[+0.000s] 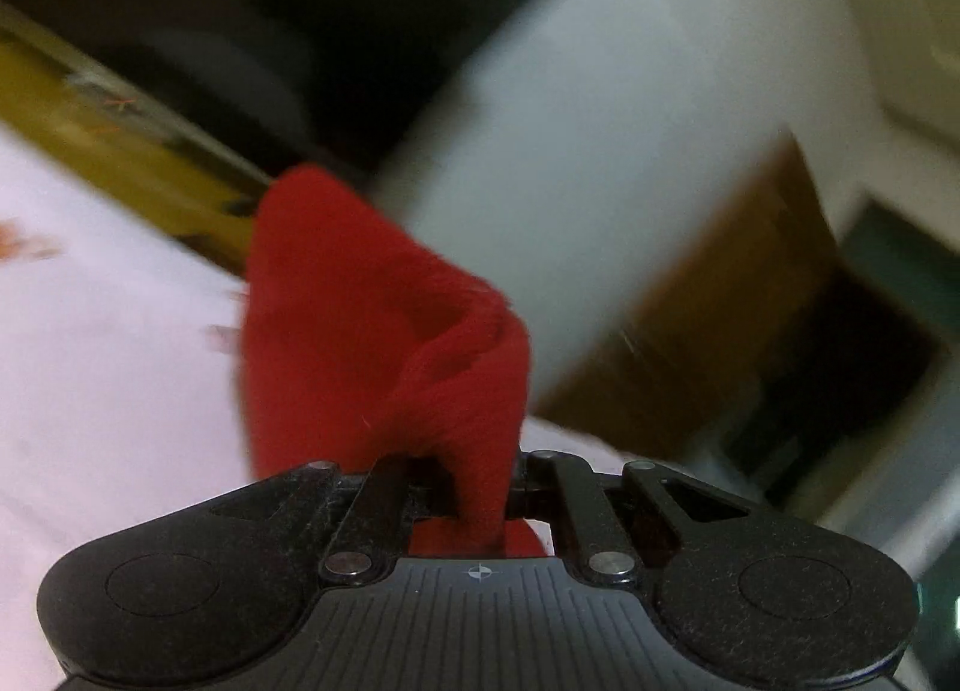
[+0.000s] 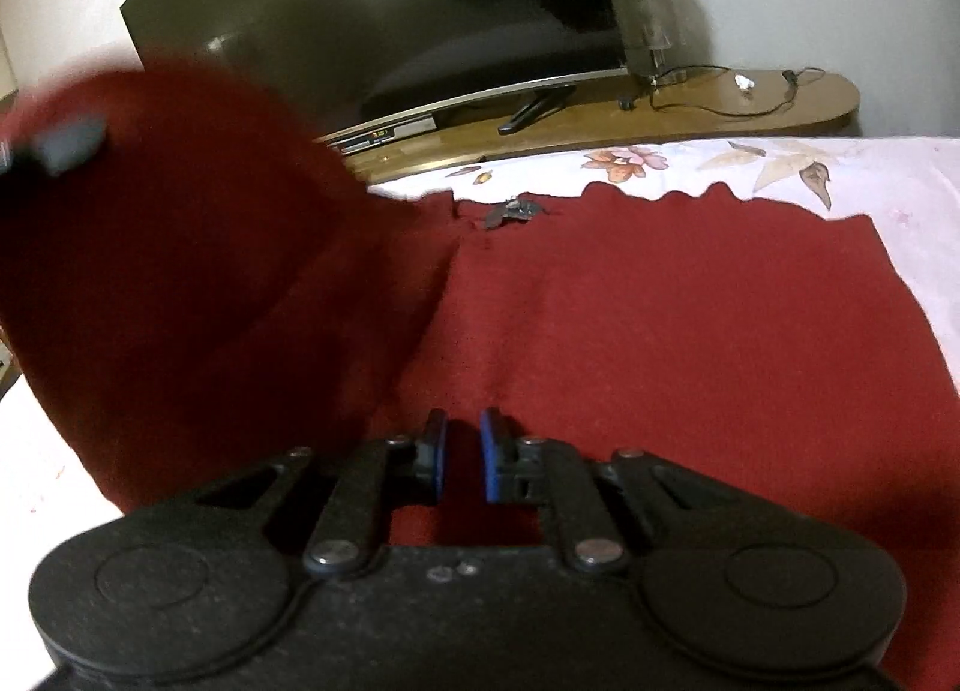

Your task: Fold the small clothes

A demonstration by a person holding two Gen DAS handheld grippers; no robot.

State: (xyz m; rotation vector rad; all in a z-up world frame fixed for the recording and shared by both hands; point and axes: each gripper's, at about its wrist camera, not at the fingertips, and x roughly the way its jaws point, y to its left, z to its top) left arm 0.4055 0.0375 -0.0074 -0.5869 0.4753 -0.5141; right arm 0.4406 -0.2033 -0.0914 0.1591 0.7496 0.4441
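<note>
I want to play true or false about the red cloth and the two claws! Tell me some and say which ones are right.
1. The left claw is pinching the red cloth. True.
2. The right claw is squeezing the cloth too. False: its blue pads stand a little apart, with nothing between them.
3. The cloth lies on a flowery sheet. True.
4. The whole cloth is flat. False: its left side is lifted up.
5. The television behind the bed is showing a cartoon. False: its screen is dark.

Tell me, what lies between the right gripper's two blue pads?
Nothing is pinched: the pads stand apart, with only the red cloth below, in the right wrist view.
</note>
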